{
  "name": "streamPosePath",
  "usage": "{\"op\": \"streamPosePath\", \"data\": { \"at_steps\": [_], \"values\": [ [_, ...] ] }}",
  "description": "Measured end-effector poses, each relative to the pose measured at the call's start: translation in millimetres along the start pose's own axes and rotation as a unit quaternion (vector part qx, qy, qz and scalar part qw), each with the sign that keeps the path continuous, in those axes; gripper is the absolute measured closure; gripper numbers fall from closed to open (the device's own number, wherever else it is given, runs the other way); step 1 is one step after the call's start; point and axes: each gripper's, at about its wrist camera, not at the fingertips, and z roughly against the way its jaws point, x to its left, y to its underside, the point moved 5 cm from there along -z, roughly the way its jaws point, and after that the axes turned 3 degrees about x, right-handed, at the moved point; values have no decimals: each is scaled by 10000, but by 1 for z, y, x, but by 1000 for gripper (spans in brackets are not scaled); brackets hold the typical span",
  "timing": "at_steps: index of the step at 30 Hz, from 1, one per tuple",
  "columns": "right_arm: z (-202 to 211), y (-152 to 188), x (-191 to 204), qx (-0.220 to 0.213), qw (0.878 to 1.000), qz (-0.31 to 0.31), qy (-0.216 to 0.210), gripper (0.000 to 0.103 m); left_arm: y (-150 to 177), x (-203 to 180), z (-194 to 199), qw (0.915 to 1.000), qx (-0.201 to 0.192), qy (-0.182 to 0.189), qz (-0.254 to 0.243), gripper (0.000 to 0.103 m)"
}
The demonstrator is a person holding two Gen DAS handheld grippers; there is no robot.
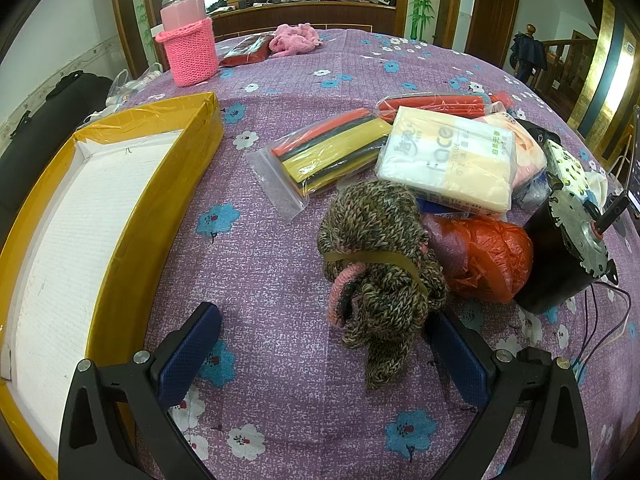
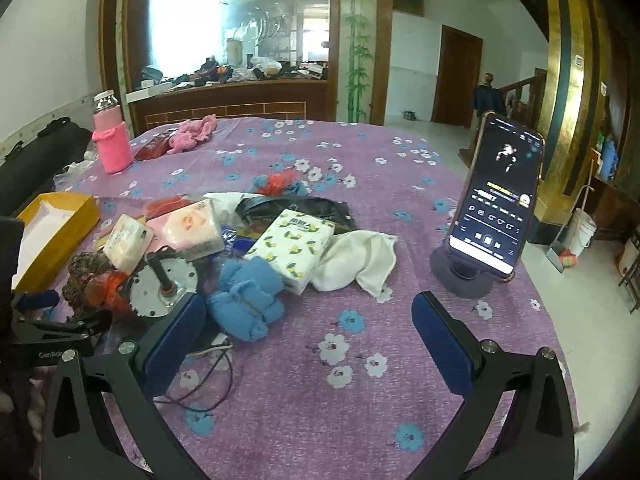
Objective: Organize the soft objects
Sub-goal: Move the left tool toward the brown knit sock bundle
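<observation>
Left tool (image 1: 320, 354) spread wide, empty, around the trailing end of a brown knitted bundle (image 1: 380, 256) lying on the counter (image 1: 260, 264) beside the yellow box (image 1: 160, 184). Bundle likely light, compressible, unslippery; best pinched near its rubber band (image 1: 374, 258). Right tool (image 2: 308, 340) likewise open, empty, beside a blue cloth (image 2: 246, 304).
</observation>
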Motion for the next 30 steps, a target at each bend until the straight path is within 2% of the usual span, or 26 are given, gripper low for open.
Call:
{"op": "streamPosePath", "data": {
  "at_steps": [11,18,20,21,25,30],
  "values": [
    [-5,1,1,70,10000,36,16,0,0,0,0,10000,-2,-6,5,1],
    [5,-3,-8,-238,9995,-91,209,0,-1,0,1,10000,-9,-56,-10,1],
    [6,-4,-10,-319,9990,-99,283,0,-1,1,1,10000,11,-14,-9,5],
    [6,-4,-10,-337,9990,-94,290,0,0,2,3,10000,46,26,-7,10],
    [2,-4,-11,-292,9994,-137,152,0,5,8,26,9981,15,613,7,11],
    [-3,-3,-8,-217,9996,-169,64,0,5,31,50,9964,-225,817,18,11]
  ]
}}
